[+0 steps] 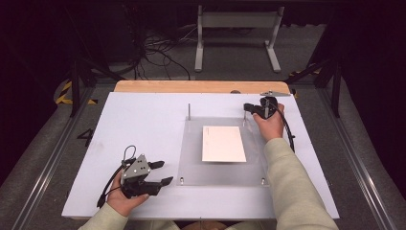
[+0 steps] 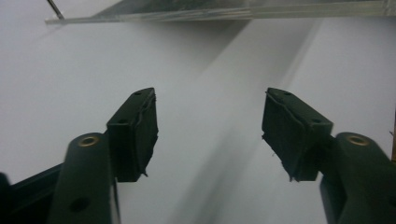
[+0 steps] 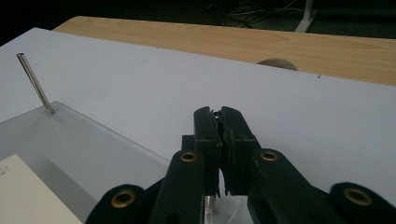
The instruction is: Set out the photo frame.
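I am holding my right gripper [image 1: 247, 107] closed by the plate's [image 1: 191, 163] far-right pin [image 1: 244, 118], my left gripper [image 1: 162, 172] gaping wide.

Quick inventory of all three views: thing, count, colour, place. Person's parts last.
clear plate: 1, transparent, centre of white board
card: 1, cream, lying on the clear plate
upright pins: 2 tall, metal, at the plate's far corners, left one, right one by the right gripper
short studs: 2, metal, at the near corners
white board: 1, on the table
wooden table edge: 1, tan, far side
frame stand: 1, grey, on the floor behind
left gripper: black, open, near left
right gripper: black, shut on the far-right pin
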`<state>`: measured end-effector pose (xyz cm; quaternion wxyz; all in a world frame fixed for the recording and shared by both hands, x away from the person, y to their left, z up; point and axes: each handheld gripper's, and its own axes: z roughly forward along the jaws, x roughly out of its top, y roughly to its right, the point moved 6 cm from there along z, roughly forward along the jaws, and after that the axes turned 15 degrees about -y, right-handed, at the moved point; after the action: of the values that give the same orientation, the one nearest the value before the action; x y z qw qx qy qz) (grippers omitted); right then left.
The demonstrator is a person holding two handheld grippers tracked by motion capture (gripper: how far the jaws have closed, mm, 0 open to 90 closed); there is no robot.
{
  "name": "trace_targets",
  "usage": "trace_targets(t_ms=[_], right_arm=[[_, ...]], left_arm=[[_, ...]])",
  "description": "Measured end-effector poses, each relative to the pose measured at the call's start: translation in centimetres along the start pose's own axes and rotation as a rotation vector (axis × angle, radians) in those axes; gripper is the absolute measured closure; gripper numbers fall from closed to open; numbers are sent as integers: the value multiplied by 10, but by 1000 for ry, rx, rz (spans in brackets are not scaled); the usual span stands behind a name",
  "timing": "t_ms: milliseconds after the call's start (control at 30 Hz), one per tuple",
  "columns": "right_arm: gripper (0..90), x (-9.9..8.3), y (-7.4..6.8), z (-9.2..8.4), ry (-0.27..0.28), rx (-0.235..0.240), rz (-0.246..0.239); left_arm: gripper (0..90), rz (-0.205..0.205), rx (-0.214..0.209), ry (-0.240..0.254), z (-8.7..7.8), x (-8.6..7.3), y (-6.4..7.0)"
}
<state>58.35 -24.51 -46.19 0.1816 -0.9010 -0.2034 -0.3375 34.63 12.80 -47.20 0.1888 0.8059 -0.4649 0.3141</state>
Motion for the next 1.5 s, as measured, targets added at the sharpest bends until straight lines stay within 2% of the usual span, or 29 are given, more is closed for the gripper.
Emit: trace_targets(t_ms=[100, 533, 733, 833, 933, 1033, 1067, 1200, 1267, 1300, 1500], right_arm=[[856, 1, 1, 1, -7, 3, 8], [857, 1, 3, 2, 3, 30, 29], [857, 1, 4, 3, 5, 36, 46], [857, 1, 4, 3, 8, 39, 49], [857, 1, 5, 3, 9, 43, 53], [856, 1, 5, 4, 13, 46, 62], [856, 1, 5, 4, 13, 49, 62], [856, 1, 5, 4, 14, 52, 64], [856, 1, 6, 4, 14, 52, 66], [856, 1, 6, 4, 14, 55, 67], [855, 1, 6, 4, 14, 57, 67]], left_arm=[[268, 19, -7, 46, -2, 7, 3], [270, 74, -10, 129, 2, 34, 12], [299, 113, 29, 144, 10, 46, 19], [306, 135, 76, 173, 8, 56, 21], [306, 144, 85, 189, 8, 59, 22], [309, 159, 65, 209, 9, 64, 26], [319, 165, 63, 212, 9, 65, 27], [452, 194, 71, 224, 10, 68, 30], [481, 226, 93, 236, 9, 69, 30], [534, 262, 115, 239, 8, 70, 31], [546, 260, 116, 240, 8, 70, 31]])
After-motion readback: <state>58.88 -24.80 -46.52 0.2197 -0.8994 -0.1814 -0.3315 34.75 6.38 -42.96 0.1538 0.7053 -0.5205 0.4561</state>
